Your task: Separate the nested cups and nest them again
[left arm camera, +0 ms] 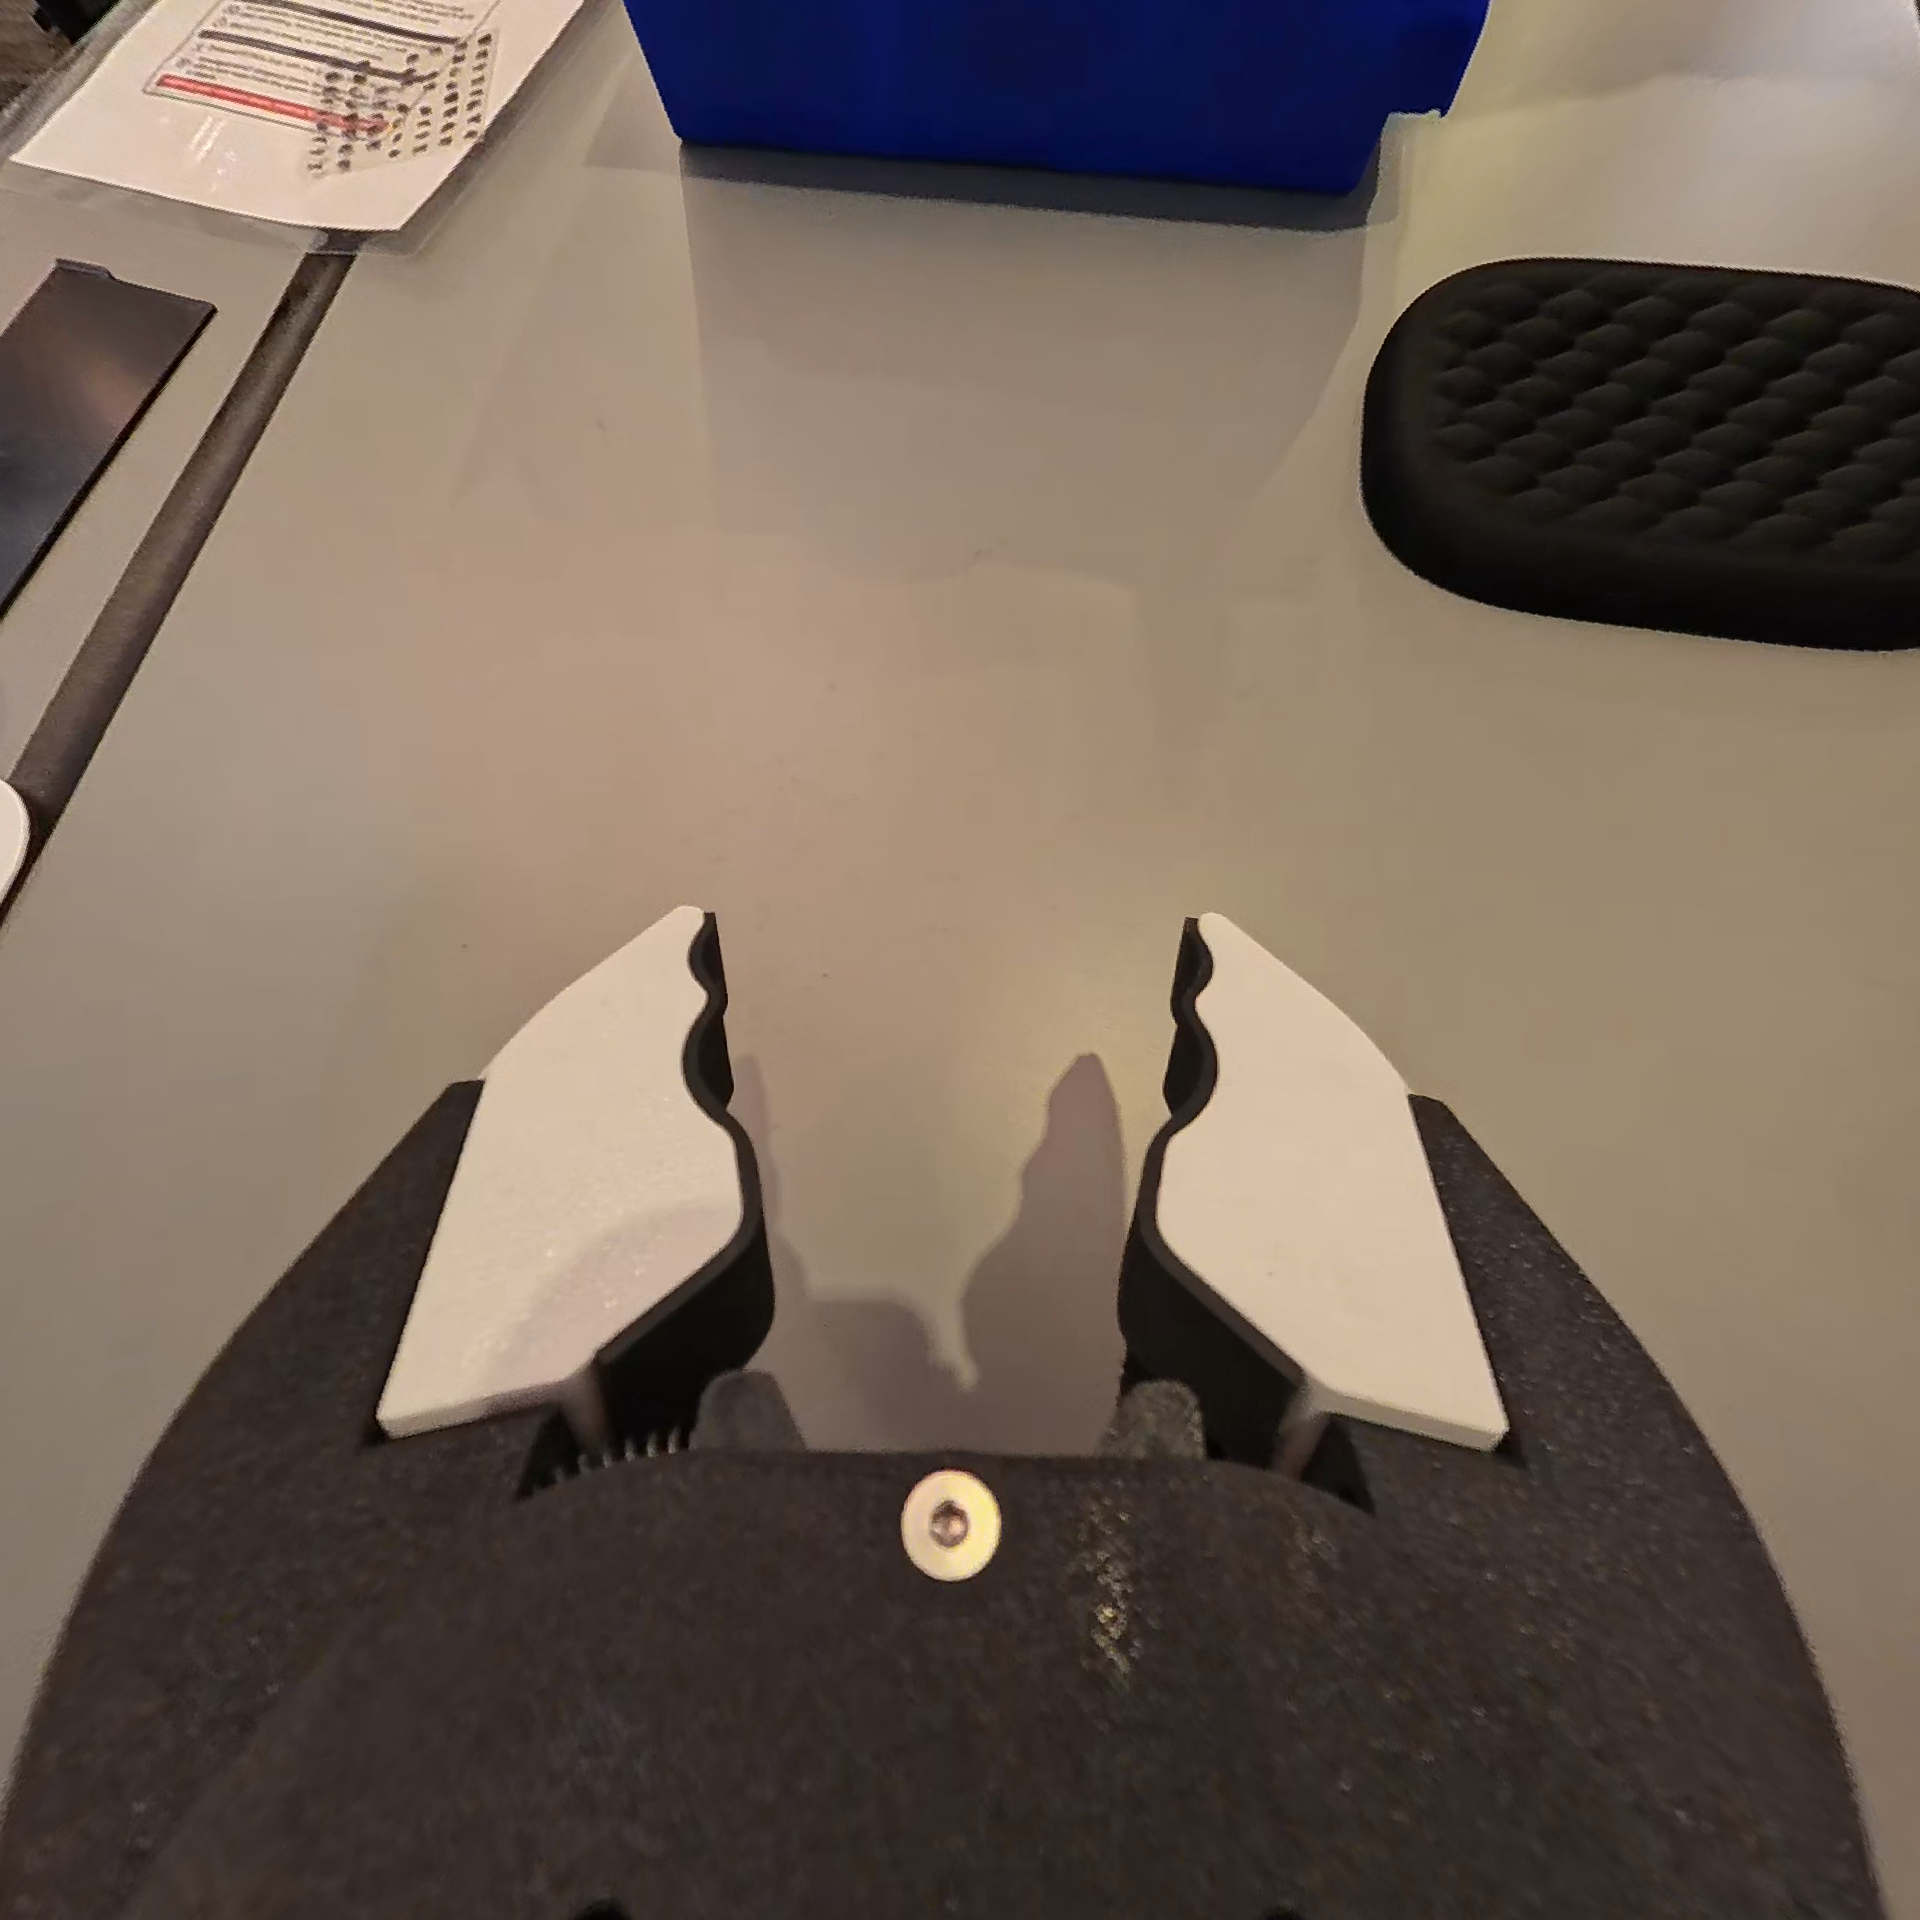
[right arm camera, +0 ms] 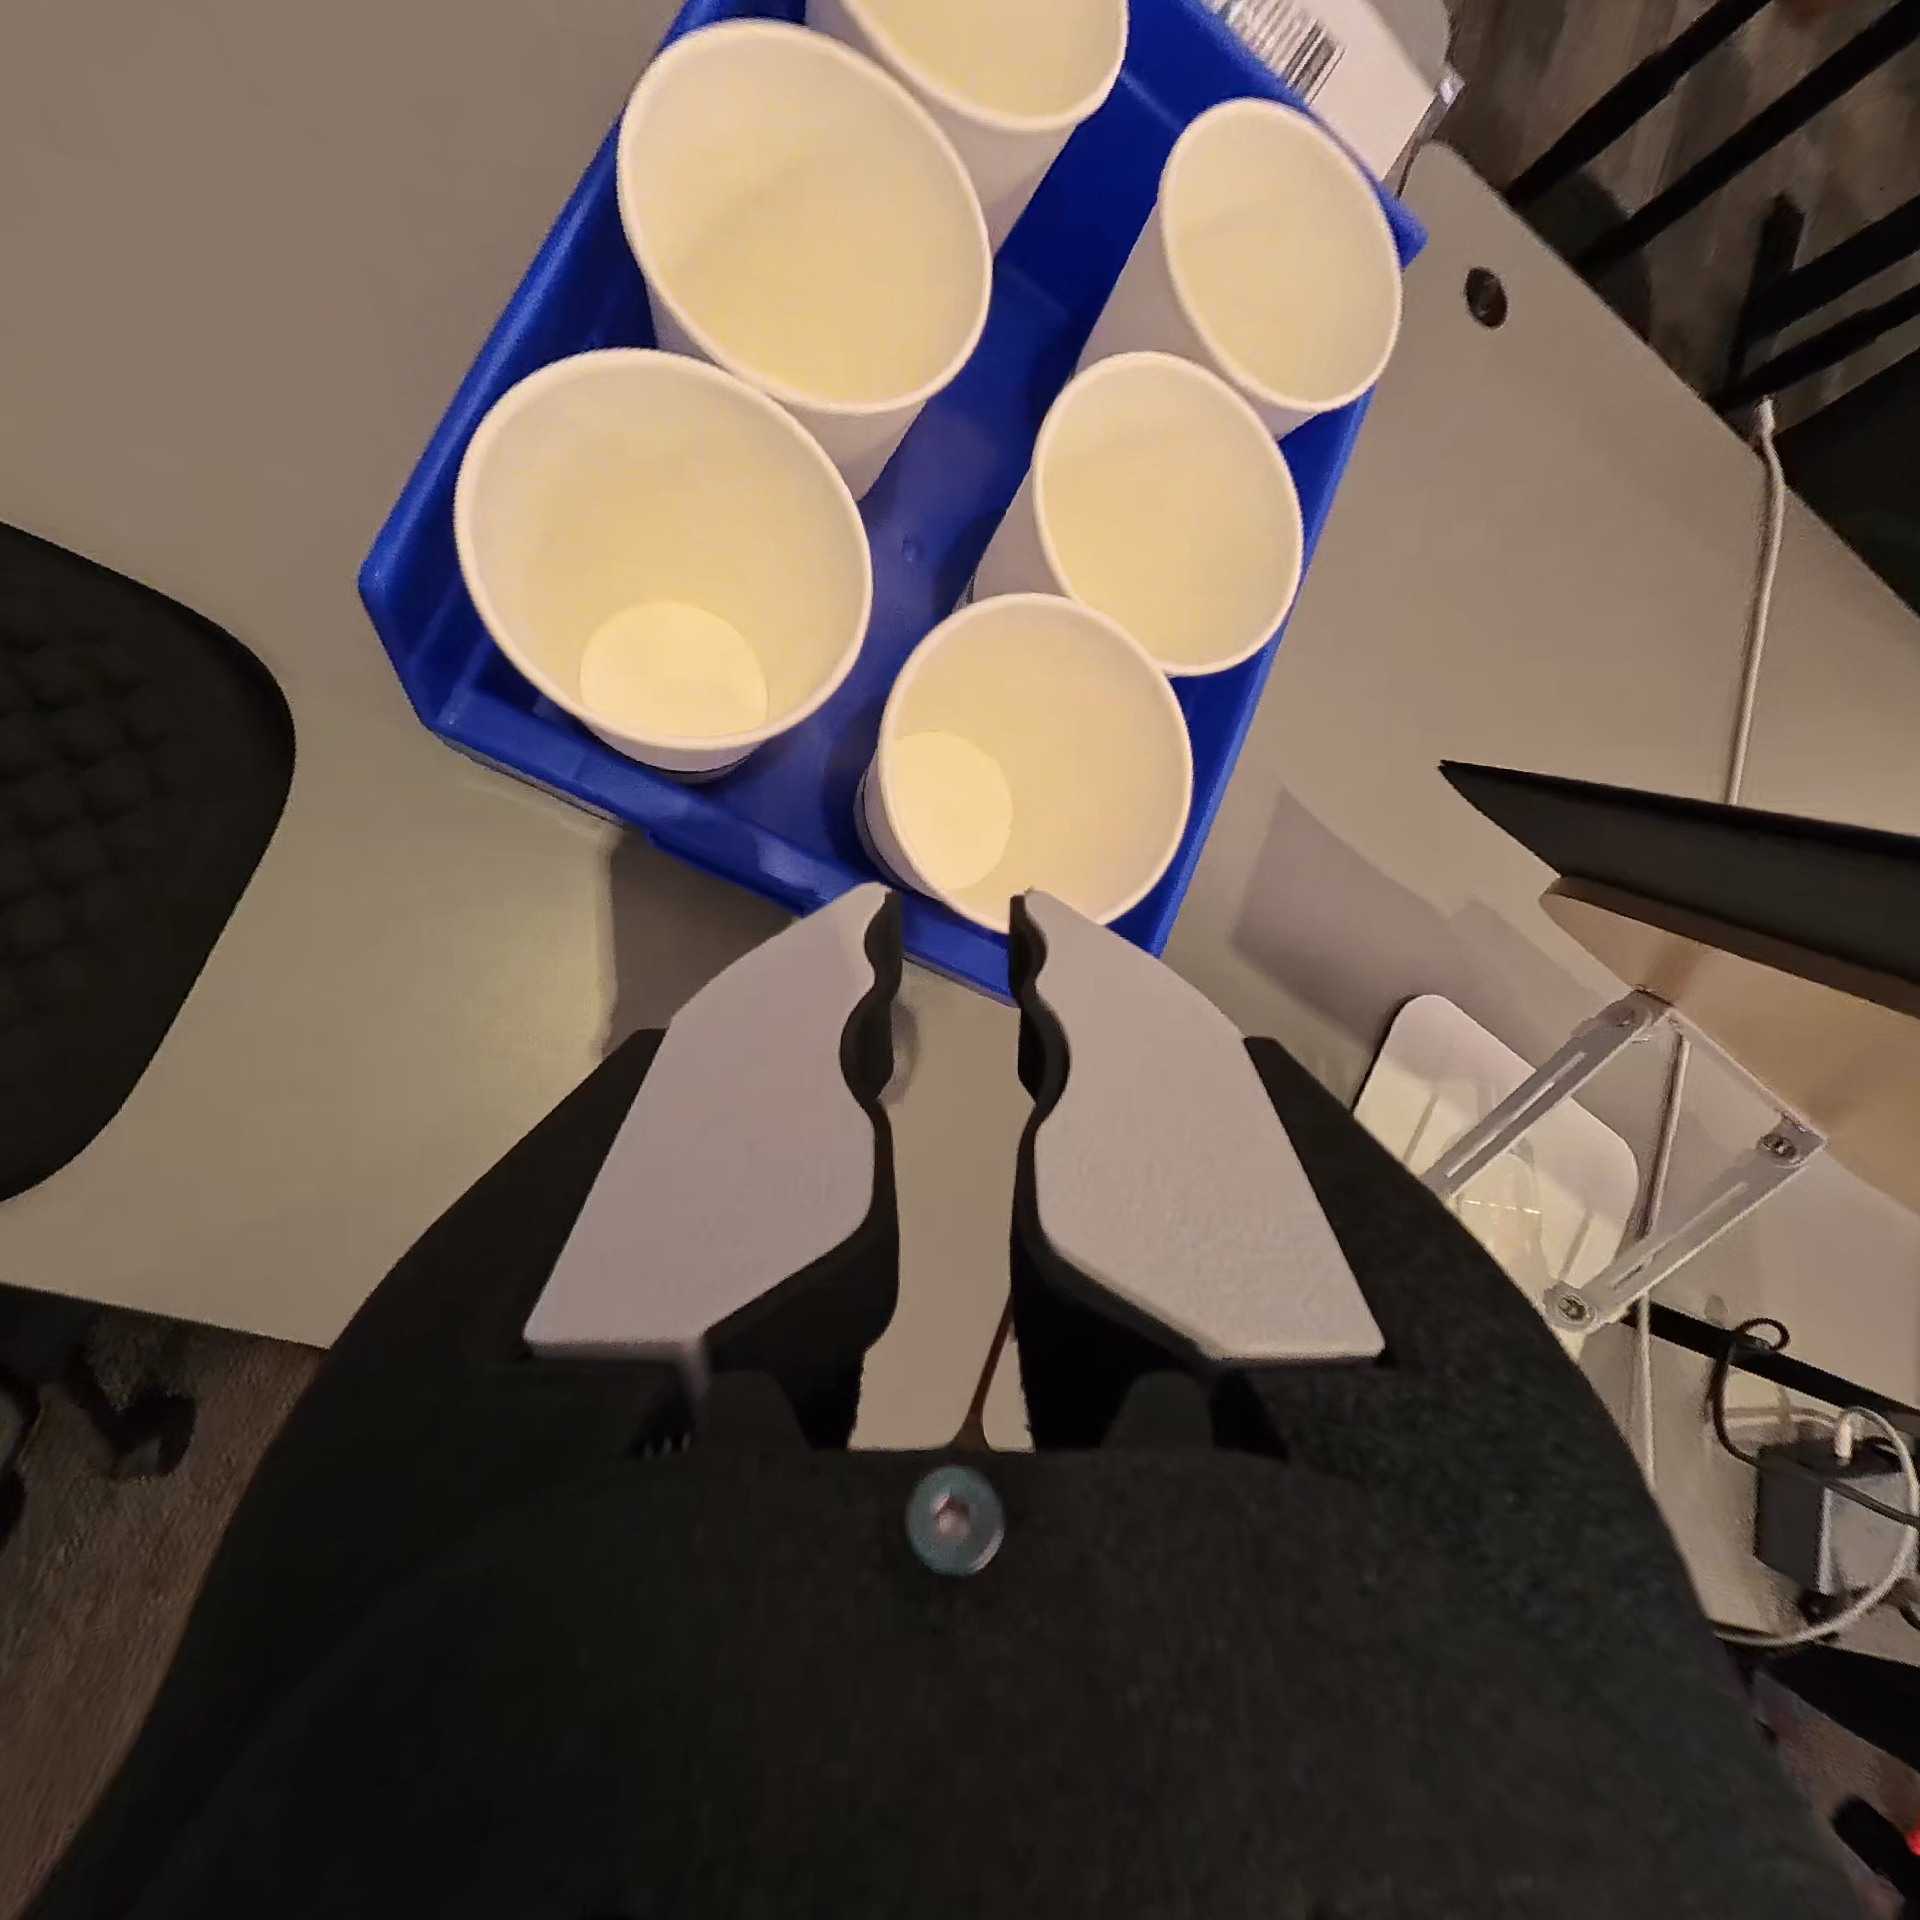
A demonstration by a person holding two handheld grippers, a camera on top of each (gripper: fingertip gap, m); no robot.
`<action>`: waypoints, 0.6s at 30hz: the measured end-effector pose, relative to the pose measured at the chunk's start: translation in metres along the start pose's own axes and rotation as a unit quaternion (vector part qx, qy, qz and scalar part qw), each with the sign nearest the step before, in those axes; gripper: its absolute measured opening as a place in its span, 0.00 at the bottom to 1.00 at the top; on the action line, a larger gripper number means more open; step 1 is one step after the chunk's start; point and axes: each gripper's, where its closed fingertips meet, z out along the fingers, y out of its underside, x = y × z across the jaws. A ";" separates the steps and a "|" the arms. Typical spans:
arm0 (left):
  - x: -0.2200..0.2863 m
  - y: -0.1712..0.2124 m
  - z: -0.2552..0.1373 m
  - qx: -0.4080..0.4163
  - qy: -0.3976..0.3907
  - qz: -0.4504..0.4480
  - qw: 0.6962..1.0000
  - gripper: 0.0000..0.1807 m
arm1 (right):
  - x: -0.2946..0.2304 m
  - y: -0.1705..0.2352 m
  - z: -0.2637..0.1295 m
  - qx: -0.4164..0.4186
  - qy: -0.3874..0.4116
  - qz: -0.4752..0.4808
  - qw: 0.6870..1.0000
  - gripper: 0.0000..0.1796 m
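Left wrist view. My left gripper [left arm camera: 951,925] hangs low over the bare grey bench [left arm camera: 831,623] with its two white fingers [left arm camera: 582,1174] spread wide and nothing between them; their shadow falls on the bench just below. Farther off to the right lies a black quilted pad [left arm camera: 1662,447]. At the far edge stands the blue bin [left arm camera: 1039,94], only its near wall in view. To the far left lie a printed sheet [left arm camera: 301,104] and a dark flat panel [left arm camera: 73,395].

Right wrist view. My right gripper [right arm camera: 956,904] looks steeply down on the bin [right arm camera: 468,717] from above. Its fingers [right arm camera: 727,1164] are parted by a narrow gap and hold nothing. The tips lie over the bin's near rim, just short of the nearest cup [right arm camera: 1039,769].

Six white paper cups stand open-mouthed inside the bin, in two rows. The left row holds three wider mouths: near [right arm camera: 665,561], middle [right arm camera: 800,218], and far [right arm camera: 987,52], the last cut off by the frame. The right row holds three narrower ones: the nearest cup, a middle one [right arm camera: 1169,509], and a far one [right arm camera: 1278,249]. A darker band at the nearest cup's base hints at a second cup around it; I cannot tell for certain.

The pad [right arm camera: 114,831] lies left of the bin. Right of the bench, cables [right arm camera: 1756,644] and a metal bracket [right arm camera: 1621,1164] show.
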 end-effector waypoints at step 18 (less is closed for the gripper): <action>-0.007 0.002 0.005 0.007 -0.017 -0.004 1.000 0.45 | 0.061 0.022 0.028 0.014 0.002 0.119 0.993 0.10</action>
